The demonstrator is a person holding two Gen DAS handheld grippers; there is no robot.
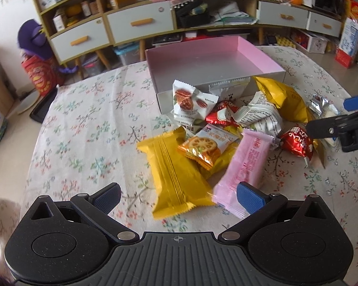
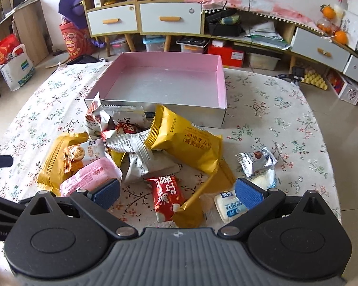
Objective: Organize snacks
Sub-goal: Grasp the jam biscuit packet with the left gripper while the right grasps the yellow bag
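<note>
Between our left gripper's (image 1: 179, 196) spread, empty jaws lies the yellow packet (image 1: 174, 174), long axis running near-to-far. Our right gripper (image 2: 177, 193), likewise spread, straddles the red packet (image 2: 168, 197); pink box (image 2: 220, 81) beyond.

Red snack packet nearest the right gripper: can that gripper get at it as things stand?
Probably yes. The right gripper is open, and the red snack packet lies flat between its fingers with nothing on top; a gold wrapper touches its right edge.

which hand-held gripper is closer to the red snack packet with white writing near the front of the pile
Right. The right hand-held gripper is open with the red packet lying between its fingers. The left hand-held gripper sits farther off, over the big yellow packet and pink packet.
</note>
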